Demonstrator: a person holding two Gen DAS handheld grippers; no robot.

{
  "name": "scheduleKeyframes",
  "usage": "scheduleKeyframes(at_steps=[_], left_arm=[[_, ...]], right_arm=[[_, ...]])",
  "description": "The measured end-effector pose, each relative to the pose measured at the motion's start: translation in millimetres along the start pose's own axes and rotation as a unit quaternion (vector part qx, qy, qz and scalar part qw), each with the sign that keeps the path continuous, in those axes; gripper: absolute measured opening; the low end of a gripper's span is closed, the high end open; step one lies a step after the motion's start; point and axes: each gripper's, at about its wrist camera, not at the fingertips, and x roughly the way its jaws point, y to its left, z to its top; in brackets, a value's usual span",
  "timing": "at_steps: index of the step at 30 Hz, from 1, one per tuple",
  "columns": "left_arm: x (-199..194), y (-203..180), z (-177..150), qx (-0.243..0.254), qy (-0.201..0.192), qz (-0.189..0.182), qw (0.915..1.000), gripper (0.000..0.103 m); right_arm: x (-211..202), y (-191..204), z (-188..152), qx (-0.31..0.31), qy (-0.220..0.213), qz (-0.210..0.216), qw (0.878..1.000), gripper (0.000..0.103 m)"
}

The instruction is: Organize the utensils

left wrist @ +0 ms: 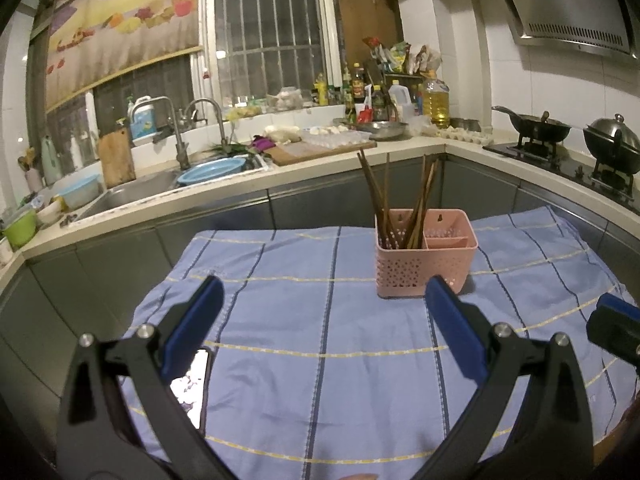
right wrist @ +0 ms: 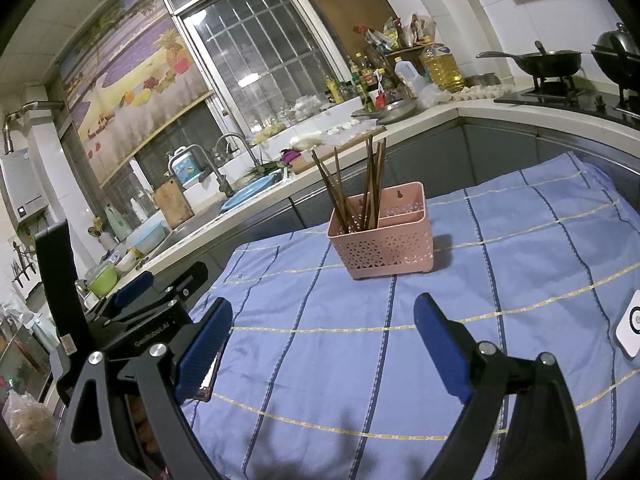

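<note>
Left wrist view: pink perforated basket [left wrist: 425,254] stands upright on the blue striped cloth [left wrist: 320,320], split into two compartments. Brown chopsticks [left wrist: 404,196] all sit in the basket's left compartment, leaning fanned out, tips above the rim; the right compartment shows no utensils. Left gripper [left wrist: 324,292] has jaws spread wide, nothing between the blue pads. Basket is ahead of it, nearer the right pad, whose tip overlaps the basket's lower right corner in the frame; contact cannot be told. Bare cloth lies between the jaws up to the basket. A phone [left wrist: 192,388] lies on the cloth under the left finger. Cloth's far edge runs just behind the basket, the counter [left wrist: 280,176] beyond. The other gripper's tip shows at the frame's right edge.

Right wrist view: same basket [right wrist: 384,236], chopsticks [right wrist: 360,184] in its left compartment. Right gripper [right wrist: 323,316] is also wide open and holds nothing. Basket sits ahead, apart from both pads, roughly centred between them. Open cloth [right wrist: 500,280] lies right of the basket; a white device [right wrist: 630,330] sits at the cloth's right edge. Left gripper [right wrist: 136,284] shows left of the basket, over the cloth's left edge.
</note>
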Motion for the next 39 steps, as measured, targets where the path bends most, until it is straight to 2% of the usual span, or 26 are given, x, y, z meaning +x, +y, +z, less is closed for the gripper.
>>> scheduleKeyframes(at_steps=[39], left_arm=[[-5.4, 6.3, 2.9, 0.005, -0.007, 0.008, 0.9999, 0.097]], right_arm=[[1.8, 9.2, -4.6, -0.002, 0.004, 0.004, 1.000, 0.091]])
